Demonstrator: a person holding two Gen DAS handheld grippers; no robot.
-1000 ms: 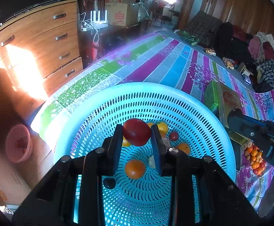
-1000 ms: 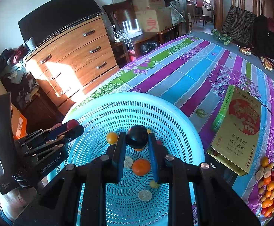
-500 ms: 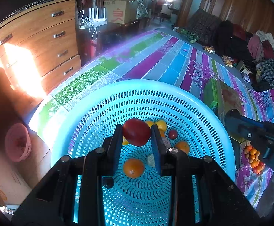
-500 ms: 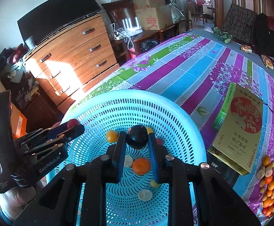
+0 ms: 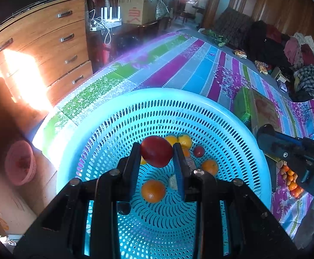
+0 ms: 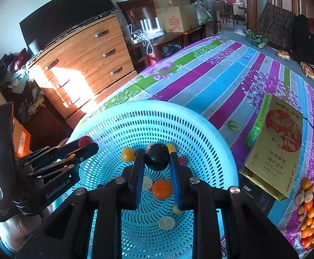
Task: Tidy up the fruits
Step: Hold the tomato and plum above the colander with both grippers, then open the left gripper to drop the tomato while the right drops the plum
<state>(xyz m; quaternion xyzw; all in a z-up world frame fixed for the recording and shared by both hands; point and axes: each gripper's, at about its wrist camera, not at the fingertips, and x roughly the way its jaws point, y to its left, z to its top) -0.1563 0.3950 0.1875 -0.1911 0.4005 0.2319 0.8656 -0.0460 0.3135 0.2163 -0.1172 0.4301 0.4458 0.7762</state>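
Note:
A light blue perforated basket sits on the striped tablecloth at the table's near corner. Over its middle my left gripper is shut on a red round fruit. My right gripper is shut on a dark, almost black round fruit, also above the basket. In the basket lie an orange, yellow fruits, a small red fruit and pale slices. The left gripper shows at the left of the right wrist view.
A pile of several small fruits lies on the cloth at the right. A gold and green box lies between the pile and the basket. A wooden chest of drawers stands beyond the table's left edge, and a pink basket is on the floor.

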